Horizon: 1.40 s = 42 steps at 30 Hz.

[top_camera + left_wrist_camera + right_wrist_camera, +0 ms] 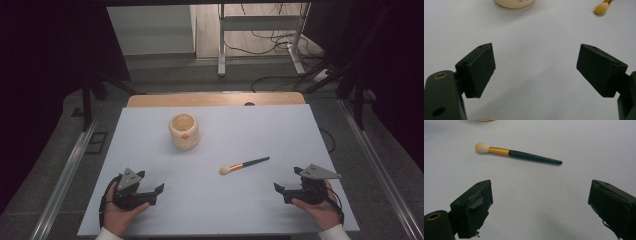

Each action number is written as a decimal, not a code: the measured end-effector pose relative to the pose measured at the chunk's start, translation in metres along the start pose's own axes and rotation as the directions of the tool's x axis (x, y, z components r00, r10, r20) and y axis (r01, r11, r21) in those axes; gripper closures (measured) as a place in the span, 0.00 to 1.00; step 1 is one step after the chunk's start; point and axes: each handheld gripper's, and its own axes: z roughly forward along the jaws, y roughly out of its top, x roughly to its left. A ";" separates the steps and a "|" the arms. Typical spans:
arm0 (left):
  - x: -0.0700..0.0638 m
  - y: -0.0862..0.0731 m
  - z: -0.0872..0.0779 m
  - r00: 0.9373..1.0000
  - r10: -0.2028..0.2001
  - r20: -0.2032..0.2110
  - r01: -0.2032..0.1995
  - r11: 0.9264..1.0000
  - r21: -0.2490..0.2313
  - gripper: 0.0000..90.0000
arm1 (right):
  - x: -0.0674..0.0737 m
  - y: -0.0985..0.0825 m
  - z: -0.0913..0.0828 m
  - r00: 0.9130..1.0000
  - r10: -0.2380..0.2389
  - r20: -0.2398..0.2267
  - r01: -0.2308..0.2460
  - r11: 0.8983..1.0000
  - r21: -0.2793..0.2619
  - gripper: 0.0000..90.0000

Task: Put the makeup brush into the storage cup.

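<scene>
A makeup brush with a pale tip, gold ferrule and dark handle lies flat on the white table mat, right of centre. A cream-coloured cup stands upright behind it to the left. My left gripper rests near the front left, held in a hand, open with nothing between its jaws; the cup's base and the brush tip lie beyond it. At the front right my right gripper is open and holds nothing, and the brush lies a short way ahead of it.
The mat covers a wooden table whose bare strip shows at the back. Metal rails run along both sides. A desk frame and loose cables lie on the floor behind.
</scene>
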 end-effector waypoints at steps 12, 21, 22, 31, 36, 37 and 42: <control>0.001 0.000 0.000 1.000 -0.001 0.019 0.001 1.000 0.008 0.14 | -0.003 -0.003 0.002 1.000 -0.019 0.000 0.019 1.000 0.006 0.06; 0.003 -0.001 0.000 1.000 0.001 0.024 -0.001 1.000 0.012 0.13 | -0.002 -0.003 -0.005 1.000 -0.026 0.006 0.026 1.000 -0.014 0.07; 0.003 0.000 -0.001 0.999 -0.011 0.031 0.011 1.000 0.001 0.12 | -0.001 -0.003 -0.005 1.000 -0.029 0.004 0.029 1.000 -0.011 0.07; 0.002 0.000 0.000 0.999 -0.008 0.041 0.008 1.000 0.009 0.12 | 0.000 -0.002 -0.008 0.999 -0.053 -0.002 0.053 0.998 -0.015 0.07; 0.002 -0.001 0.001 0.999 -0.002 0.034 0.001 1.000 0.023 0.12 | -0.001 -0.003 -0.005 0.998 -0.055 -0.007 0.055 0.998 -0.004 0.07; 0.002 -0.001 0.001 0.999 0.001 0.033 -0.002 1.000 0.022 0.12 | -0.001 -0.003 -0.005 0.999 -0.053 -0.006 0.053 0.999 -0.003 0.06; 0.002 -0.001 -0.001 0.999 0.012 0.034 -0.012 1.000 0.017 0.13 | -0.002 -0.004 -0.003 0.999 -0.042 0.000 0.042 0.999 0.005 0.06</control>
